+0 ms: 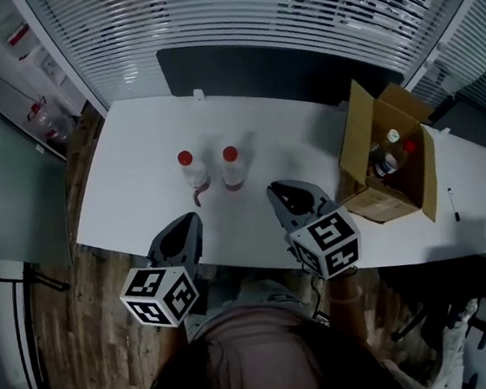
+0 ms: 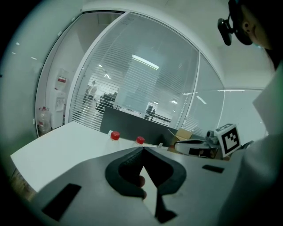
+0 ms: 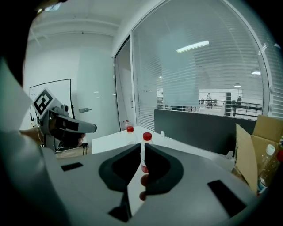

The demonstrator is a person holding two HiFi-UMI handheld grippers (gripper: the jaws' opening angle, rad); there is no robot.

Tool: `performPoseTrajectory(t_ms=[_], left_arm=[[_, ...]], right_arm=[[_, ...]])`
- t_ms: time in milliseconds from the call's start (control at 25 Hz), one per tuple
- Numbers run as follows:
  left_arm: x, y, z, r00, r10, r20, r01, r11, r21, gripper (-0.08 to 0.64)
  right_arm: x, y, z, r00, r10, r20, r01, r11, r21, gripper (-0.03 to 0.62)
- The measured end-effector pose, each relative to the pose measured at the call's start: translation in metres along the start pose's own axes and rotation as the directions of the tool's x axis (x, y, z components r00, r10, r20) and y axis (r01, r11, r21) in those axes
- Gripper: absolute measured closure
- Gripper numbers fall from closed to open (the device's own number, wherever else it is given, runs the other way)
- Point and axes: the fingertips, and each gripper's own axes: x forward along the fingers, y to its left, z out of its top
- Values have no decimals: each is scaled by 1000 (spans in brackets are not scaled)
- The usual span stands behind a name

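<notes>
While both my tools hover over the near edge of the white tabletop [image 1: 130, 193], neither has anything in hand. The left tool [image 1: 192, 223] is clenched on nothing, its tips meeting. The right tool [image 1: 278, 192] is closed to a thin slit and also holds nothing. Just ahead of them, the left clear plastic bottle with a red cap [image 1: 192, 171] and the right clear red-capped bottle [image 1: 232, 166] stand upright side by side, untouched. At my right, the open brown cardboard box [image 1: 355, 146] already holds several more bottles [image 1: 387, 157]. I judge the standing pair not yet handled; gripping either one is all left to do.
</notes>
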Motion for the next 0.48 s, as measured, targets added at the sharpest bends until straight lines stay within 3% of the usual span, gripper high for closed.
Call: performPoseTrajectory(t_ms=[480], left_arm=[[-5, -39, -20, 1000, 18, 6, -18, 1000, -2, 552]], right_arm=[[-38, -7, -10, 999, 51, 10, -51, 998, 37, 554]])
